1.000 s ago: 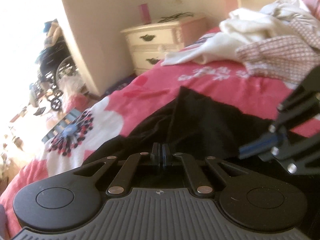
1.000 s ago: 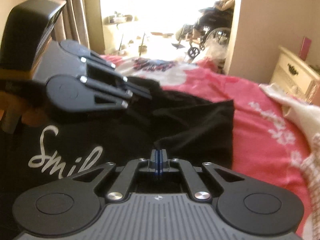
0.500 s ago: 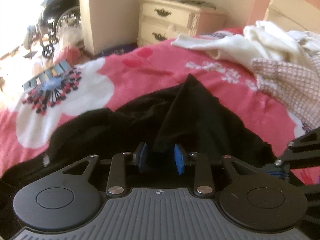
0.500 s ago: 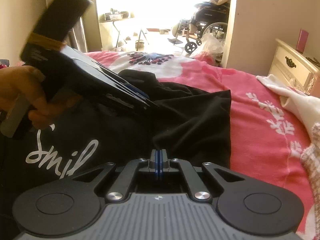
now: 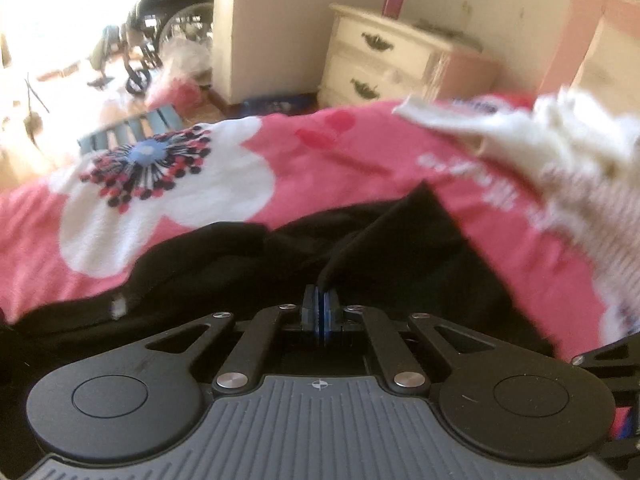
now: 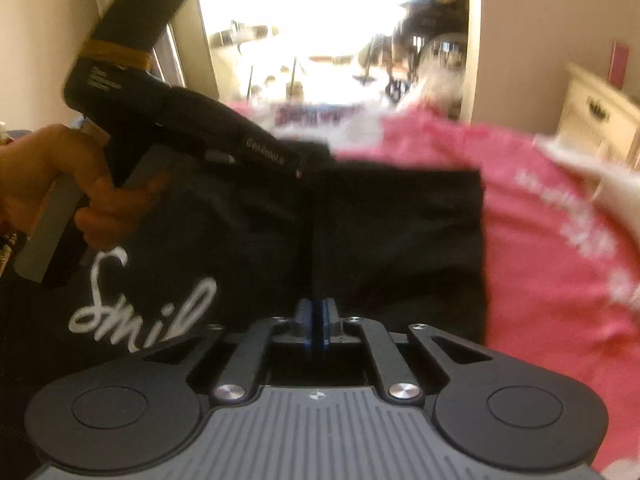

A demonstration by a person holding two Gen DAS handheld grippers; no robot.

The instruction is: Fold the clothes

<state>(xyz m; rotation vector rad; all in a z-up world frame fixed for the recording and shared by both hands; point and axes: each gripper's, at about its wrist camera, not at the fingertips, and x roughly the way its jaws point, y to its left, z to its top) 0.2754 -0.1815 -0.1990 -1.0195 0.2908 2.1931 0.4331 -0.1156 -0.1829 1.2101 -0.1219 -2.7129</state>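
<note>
A black T-shirt [image 5: 400, 264] with white "Smil" lettering [image 6: 140, 312] lies rumpled on a pink flowered bedspread [image 5: 360, 168]. My left gripper [image 5: 321, 300] is shut on a raised fold of the shirt, which runs up from between its blue pads. In the right wrist view a hand [image 6: 60, 172] holds that left gripper [image 6: 304, 168], its tips down on the shirt's far part. My right gripper [image 6: 318, 312] has a dark fold of the shirt [image 6: 400, 232] between its blue pads. Its jaws are opening, and the pads stand only slightly apart.
A heap of white and checked clothes [image 5: 560, 148] lies on the bed to the right. A cream nightstand [image 5: 392, 64] stands against the wall beyond the bed. A wheelchair [image 5: 160, 28] and clutter fill the bright doorway.
The left gripper rolled level, opened briefly around a fold of the black shirt, then shut on it. The right gripper's pads have parted slightly, and it sank a little.
</note>
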